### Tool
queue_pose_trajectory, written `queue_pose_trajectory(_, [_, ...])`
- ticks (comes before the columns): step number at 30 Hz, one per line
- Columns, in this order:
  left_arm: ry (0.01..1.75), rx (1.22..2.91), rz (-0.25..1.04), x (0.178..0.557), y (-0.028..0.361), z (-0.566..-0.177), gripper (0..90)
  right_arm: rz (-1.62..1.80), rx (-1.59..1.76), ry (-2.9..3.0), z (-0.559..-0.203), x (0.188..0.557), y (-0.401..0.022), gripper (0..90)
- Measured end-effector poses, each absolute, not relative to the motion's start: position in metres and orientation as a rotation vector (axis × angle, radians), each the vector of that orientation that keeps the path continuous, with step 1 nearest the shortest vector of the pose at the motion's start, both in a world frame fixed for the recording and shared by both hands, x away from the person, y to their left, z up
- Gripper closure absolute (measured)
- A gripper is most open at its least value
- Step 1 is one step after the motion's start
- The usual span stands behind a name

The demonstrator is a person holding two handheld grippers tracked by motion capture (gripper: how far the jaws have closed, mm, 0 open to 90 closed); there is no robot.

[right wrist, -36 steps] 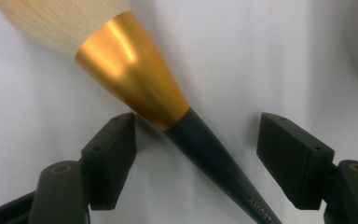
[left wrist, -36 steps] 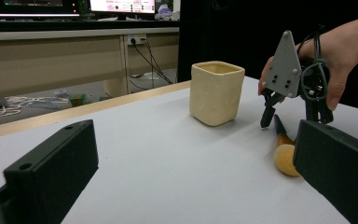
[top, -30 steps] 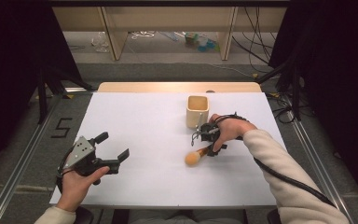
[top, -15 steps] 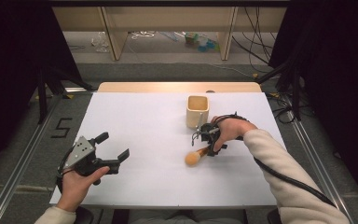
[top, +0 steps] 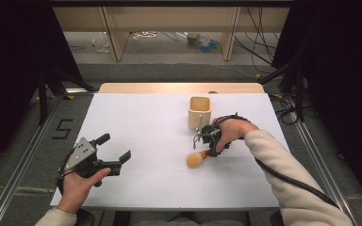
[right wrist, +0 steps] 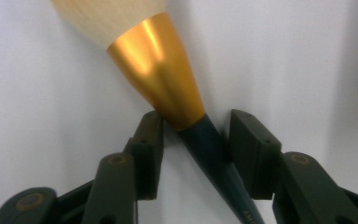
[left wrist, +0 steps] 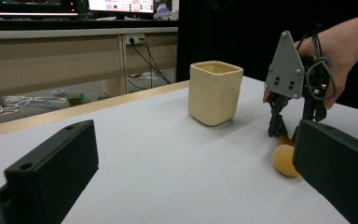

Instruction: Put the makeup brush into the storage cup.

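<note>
Closing of the right gripper (top: 206, 147) is the one change against the earlier pictures: its fingers have just been drawn nearer together, while both hands are kept in the same places. Between these fingers a makeup brush (top: 199, 157) is lying flat on the white bench (top: 146, 122). In the right gripper view its dark handle (right wrist: 209, 149) is seen running between the two pads, with the gold collar (right wrist: 161, 70) and the pale bristle head beyond the fingertips. The left pad (right wrist: 148, 140) seems to be touching the handle at the collar's narrow end, but a small gap is left at the other pad (right wrist: 251, 149), so the brush is judged as bracketed and not yet clamped.

The long axis of the brush is set at a slant to the fingers, with the bristle head pointing away from the gripper and toward the person's side of the bench. A straighter closing across the handle is probably needed for a firm hold.

A cream square cup (top: 200, 112) is standing upright just behind the right gripper, near but apart from it. The left gripper (top: 114, 150) is held well apart at the bench's left side, with its fingers spread and nothing between them. The right hand is clearly the nearer one to the brush.
</note>
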State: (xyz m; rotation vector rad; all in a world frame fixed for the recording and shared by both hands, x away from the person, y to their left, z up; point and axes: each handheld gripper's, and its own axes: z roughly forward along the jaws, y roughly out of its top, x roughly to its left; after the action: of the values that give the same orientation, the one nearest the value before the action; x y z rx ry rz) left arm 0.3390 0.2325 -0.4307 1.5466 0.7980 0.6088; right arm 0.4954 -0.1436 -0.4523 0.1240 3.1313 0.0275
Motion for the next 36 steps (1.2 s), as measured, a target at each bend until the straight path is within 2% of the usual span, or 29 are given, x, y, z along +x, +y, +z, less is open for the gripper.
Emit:
queue_pose_trajectory(3, [0.800, 1.545, 0.608, 0.3389, 0.2326, -0.4307, 0.0, -0.002, 0.011, 3.128, -0.4528, 0.4987, -0.1419, 59.7])
queue_pose_trajectory(11, [0.798, 1.545, 0.610, 0.3389, 0.2326, -0.4306, 0.0, -0.042, -0.031, 3.133, -0.4526, 0.4965, -0.1390, 64.5])
queue_pose_trajectory(16, [0.800, 1.543, 0.609, 0.3390, 0.2326, -0.4306, 0.0, -0.043, -0.009, 3.140, -0.4519, 0.4941, -0.1395, 69.9])
queue_pose_trajectory(19, [0.800, 1.544, 0.609, 0.3390, 0.2327, -0.4306, 0.0, -0.030, -0.111, 3.127, -0.4515, 0.4977, -0.1416, 73.9])
queue_pose_trajectory(36, [0.800, 1.546, 0.611, 0.3394, 0.2330, -0.4307, 0.0, -0.026, -0.159, 3.129, -0.4511, 0.4963, -0.1422, 75.0])
